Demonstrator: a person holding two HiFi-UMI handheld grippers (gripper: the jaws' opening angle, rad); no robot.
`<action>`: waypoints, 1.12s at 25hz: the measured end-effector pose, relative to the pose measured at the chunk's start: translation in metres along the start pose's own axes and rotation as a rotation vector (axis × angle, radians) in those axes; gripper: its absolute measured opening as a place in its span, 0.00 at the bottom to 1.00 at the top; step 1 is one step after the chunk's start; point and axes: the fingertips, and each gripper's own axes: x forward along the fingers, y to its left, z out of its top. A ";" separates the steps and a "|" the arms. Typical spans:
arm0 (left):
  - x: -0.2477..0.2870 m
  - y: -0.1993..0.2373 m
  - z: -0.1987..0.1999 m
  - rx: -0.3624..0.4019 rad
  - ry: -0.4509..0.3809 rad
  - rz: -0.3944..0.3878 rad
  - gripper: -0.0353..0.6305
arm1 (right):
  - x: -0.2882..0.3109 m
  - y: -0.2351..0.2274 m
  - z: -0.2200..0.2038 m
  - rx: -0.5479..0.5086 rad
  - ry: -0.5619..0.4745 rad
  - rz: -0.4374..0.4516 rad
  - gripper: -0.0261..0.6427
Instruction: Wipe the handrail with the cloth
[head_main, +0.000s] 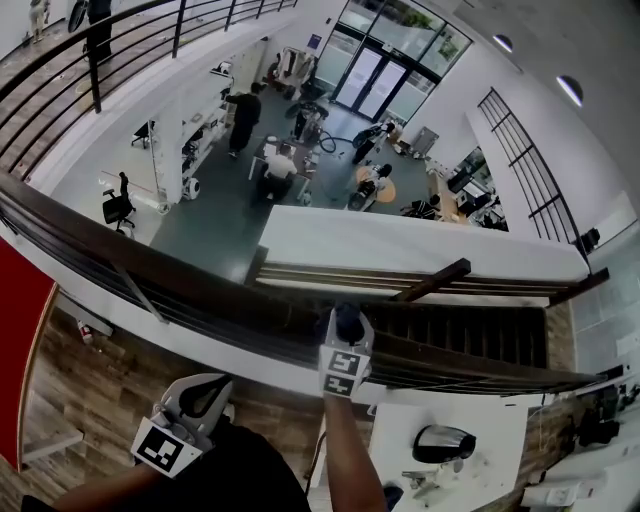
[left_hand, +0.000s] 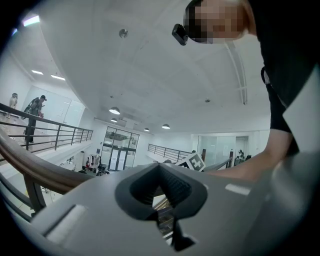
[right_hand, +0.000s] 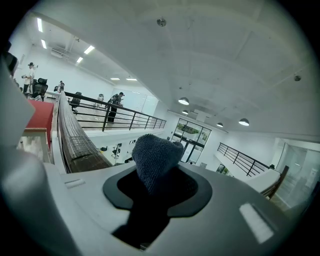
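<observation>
"Status?"
"Left gripper (left_hand: 162, 192) is idling low, jaws together, empty; right gripper (head_main: 347, 328) is clamping the blue-grey cloth (right_hand: 152, 156) beside the wooden handrail (head_main: 150, 272)."
"Risk?"
"Little cloth is protruding, so plastic may scrape the handrail, or the cloth slip and drop below."
</observation>
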 end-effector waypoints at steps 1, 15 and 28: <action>0.001 -0.001 -0.001 -0.001 0.003 -0.003 0.05 | -0.001 -0.004 -0.002 0.004 0.001 -0.005 0.22; 0.012 -0.009 -0.005 0.001 0.021 -0.014 0.05 | -0.010 -0.017 -0.009 -0.007 -0.008 -0.006 0.22; -0.003 0.021 -0.002 -0.045 -0.002 0.094 0.05 | -0.032 0.044 0.054 0.065 -0.158 0.163 0.22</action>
